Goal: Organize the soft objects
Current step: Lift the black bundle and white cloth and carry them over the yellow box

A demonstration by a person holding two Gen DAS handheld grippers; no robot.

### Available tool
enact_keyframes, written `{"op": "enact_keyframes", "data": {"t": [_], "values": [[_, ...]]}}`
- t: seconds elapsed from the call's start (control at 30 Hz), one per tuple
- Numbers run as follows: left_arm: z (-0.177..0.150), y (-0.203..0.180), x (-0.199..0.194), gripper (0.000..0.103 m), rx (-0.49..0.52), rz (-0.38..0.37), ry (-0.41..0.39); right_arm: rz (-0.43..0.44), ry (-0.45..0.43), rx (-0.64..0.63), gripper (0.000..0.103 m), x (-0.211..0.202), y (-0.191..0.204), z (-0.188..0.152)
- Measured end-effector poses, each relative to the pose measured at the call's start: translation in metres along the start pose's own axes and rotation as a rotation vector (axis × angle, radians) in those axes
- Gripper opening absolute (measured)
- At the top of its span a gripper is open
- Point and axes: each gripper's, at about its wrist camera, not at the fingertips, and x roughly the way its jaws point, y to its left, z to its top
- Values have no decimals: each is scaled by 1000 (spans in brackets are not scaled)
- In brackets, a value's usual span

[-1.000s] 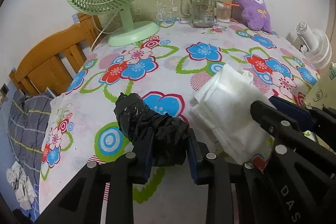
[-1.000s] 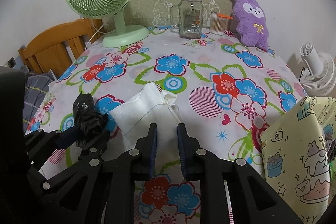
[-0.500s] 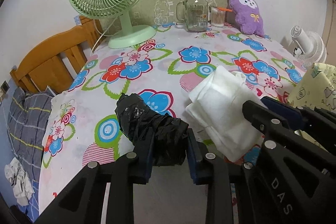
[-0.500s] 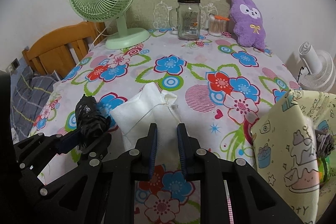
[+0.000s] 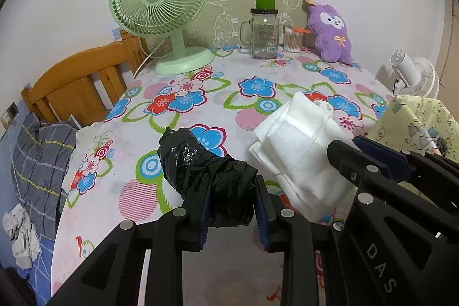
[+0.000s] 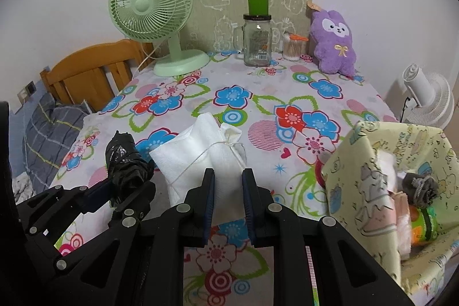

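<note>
Our left gripper (image 5: pixel 231 192) pinches a crumpled black plastic bundle (image 5: pixel 200 162) between its blue pads, the bundle's taped end jutting forward above the flowered tablecloth (image 5: pixel 183 105). Our right gripper (image 6: pixel 228 185) is pressed tight on the near end of a folded white cloth (image 6: pixel 200 154) tied round with thin string; the cloth sticks out ahead of the jaws. In the right wrist view the two loads sit side by side, the black bundle (image 6: pixel 123 159) just to the left of the white cloth, nearly touching it.

To the right of the cloth, at the table's near edge, stands a pale yellow fabric bin (image 6: pixel 370 162) printed with cartoon animals; inside we see a grey knitted item and something orange and green. Farther back on the table stand a green desk fan (image 5: pixel 160 7), a glass mug jar (image 5: pixel 264 33) with a green cup on its lid, a cotton-swab pot (image 5: pixel 292 39) and a purple plush toy (image 5: pixel 332 33). A wooden bed frame (image 5: pixel 83 82) lies beyond the table's left side.
</note>
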Motion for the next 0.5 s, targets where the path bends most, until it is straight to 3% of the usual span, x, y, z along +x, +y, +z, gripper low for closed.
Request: {"op": "enact_keyframes", "data": {"t": [0.5], "values": [[-10, -20, -58, 27, 2, -4, -91, -1, -80, -1, 22, -64, -9, -13]]}}
